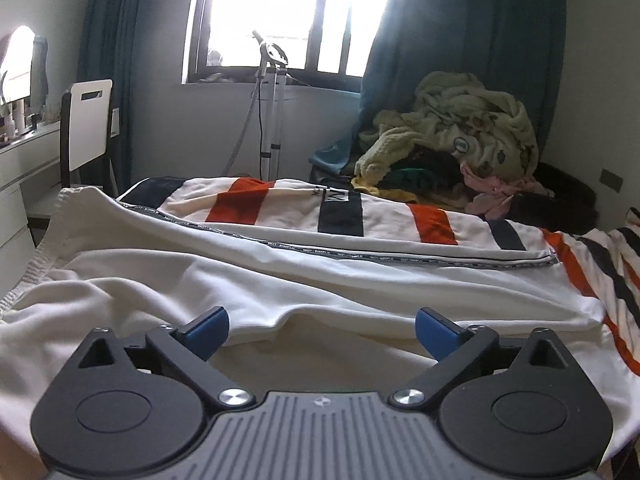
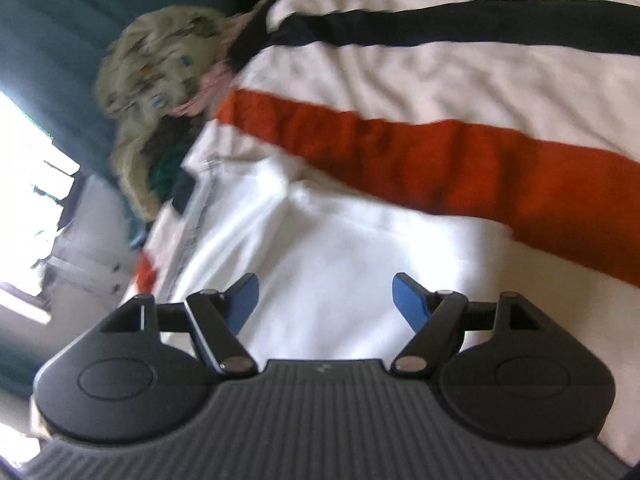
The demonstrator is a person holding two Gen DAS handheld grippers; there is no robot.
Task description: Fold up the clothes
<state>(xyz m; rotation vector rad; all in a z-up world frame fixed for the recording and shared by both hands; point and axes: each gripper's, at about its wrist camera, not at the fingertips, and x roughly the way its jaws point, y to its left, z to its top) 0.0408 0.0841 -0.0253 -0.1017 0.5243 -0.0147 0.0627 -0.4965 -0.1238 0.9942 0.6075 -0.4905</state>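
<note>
A bedroom at home: a striped bedspread (image 1: 340, 208) covers the bed, laundry (image 1: 452, 136) heaped beside teal curtains (image 1: 472, 24), a window (image 1: 280, 16), a white chair (image 1: 86, 128) and a dresser (image 1: 20, 168).

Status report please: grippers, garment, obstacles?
Left gripper open, empty. Right gripper open, empty. White garment lies on striped bedcover. Nothing in the way.

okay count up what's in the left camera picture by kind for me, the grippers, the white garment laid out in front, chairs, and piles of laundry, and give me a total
Grippers: 1, the left gripper, jaws open with nothing between them
White garments laid out: 1, the white garment
Chairs: 1, the white chair
Laundry piles: 1, the heap at the far corner
Total: 4
</note>
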